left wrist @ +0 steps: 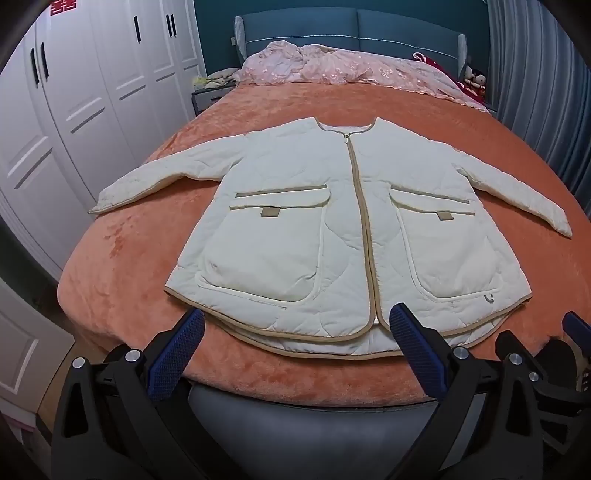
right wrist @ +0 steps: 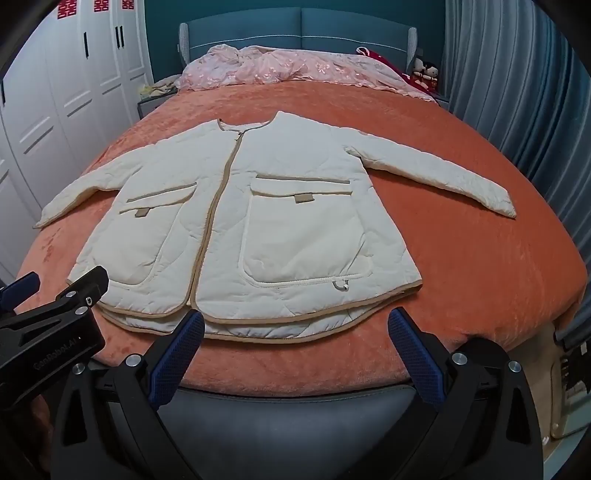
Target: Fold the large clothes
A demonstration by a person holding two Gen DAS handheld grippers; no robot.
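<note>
- Left wrist view: the left gripper (left wrist: 297, 326) tilts down toward the foot of the bed, its jaws spread wide with nothing between them. Its fingers (left wrist: 176, 356) are black plastic with blue, fine-gridded pads.
- Just beyond those fingertips lies the jacket (left wrist: 332, 229), flat and front up on the orange blanket (left wrist: 122, 280), zipped, both sleeves spread outward. It is cream, quilted and puffy, edged with tan binding, with two large rounded patch pockets. The hem nearly meets the right-hand pad.
- The blanket looks plush and velvety. Far past the jacket sits a crumpled pink quilt (left wrist: 332, 66) against a teal padded headboard (left wrist: 351, 33).
- The right gripper (left wrist: 546, 354) shows at the right edge.
- Right wrist view: the right gripper (right wrist: 295, 326) tilts down likewise, jaws wide apart and empty, the jacket (right wrist: 258, 221) just ahead, its hem near the left-hand pad.
- The left gripper (right wrist: 55, 306) shows at the left, over the jacket's near corner; white panelled wardrobe doors (right wrist: 74, 81) stand far left.
</note>
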